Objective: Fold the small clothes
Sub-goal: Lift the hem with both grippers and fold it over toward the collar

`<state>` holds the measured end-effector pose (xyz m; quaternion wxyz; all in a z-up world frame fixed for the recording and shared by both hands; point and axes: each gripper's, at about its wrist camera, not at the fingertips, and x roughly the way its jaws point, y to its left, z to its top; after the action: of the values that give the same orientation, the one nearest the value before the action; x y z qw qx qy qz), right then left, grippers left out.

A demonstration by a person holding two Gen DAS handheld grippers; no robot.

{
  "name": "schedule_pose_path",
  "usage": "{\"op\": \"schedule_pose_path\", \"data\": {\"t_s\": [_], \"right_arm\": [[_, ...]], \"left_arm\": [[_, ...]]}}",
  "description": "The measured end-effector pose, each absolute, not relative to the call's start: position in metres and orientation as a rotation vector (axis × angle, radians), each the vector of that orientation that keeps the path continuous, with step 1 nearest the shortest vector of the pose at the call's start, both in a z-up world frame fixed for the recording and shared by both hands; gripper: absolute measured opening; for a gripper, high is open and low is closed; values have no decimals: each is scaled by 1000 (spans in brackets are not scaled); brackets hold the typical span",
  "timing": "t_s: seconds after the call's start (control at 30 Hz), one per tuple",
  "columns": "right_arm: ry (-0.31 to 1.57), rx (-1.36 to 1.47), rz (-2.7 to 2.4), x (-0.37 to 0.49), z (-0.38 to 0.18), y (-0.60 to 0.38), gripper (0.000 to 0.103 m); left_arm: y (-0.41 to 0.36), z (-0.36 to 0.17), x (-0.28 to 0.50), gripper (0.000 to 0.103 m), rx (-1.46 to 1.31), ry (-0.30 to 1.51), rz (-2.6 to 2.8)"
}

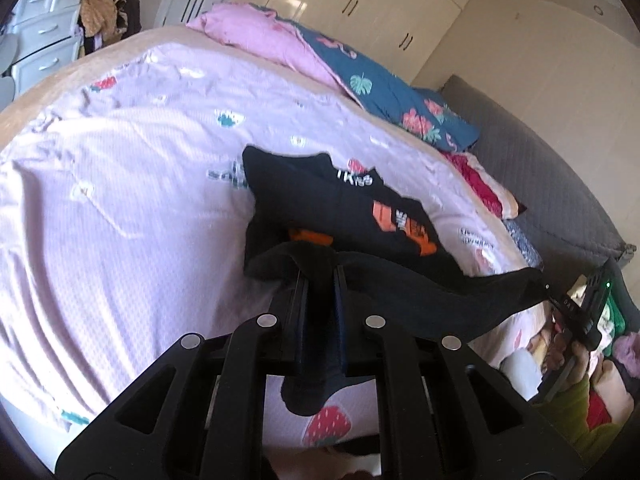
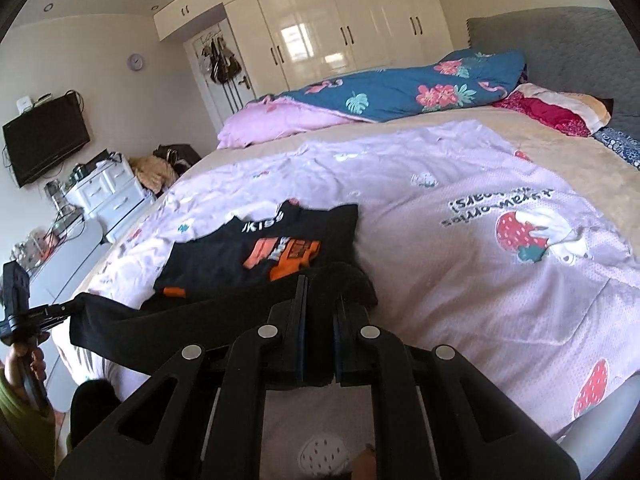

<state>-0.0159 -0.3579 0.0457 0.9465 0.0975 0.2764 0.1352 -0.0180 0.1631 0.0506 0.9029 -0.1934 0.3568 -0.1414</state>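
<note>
A small black garment with an orange print lies on the lilac strawberry bedsheet; it also shows in the right wrist view. My left gripper is shut on one end of its near hem. My right gripper is shut on the other end. The hem stretches raised between them, above the sheet. The right gripper also shows at the right edge of the left wrist view, and the left gripper at the left edge of the right wrist view.
A rolled pink and blue floral quilt lies across the far side of the bed. A grey headboard and red pillow are at the right. White drawers stand beside the bed, with a wall TV and wardrobe beyond.
</note>
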Motion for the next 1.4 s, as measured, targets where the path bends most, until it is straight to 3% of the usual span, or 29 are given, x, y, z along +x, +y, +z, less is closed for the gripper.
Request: {"op": "schedule_pose_path", "data": {"t_s": [0.57,1.4], "right_arm": [[513,208,218,43,67,-343,9],[603,152,126,140,37,-312,9]], "left_arm": [[166,74,32,4,-426,641,-243],[173,34,117,3,-445,691,-123]]}}
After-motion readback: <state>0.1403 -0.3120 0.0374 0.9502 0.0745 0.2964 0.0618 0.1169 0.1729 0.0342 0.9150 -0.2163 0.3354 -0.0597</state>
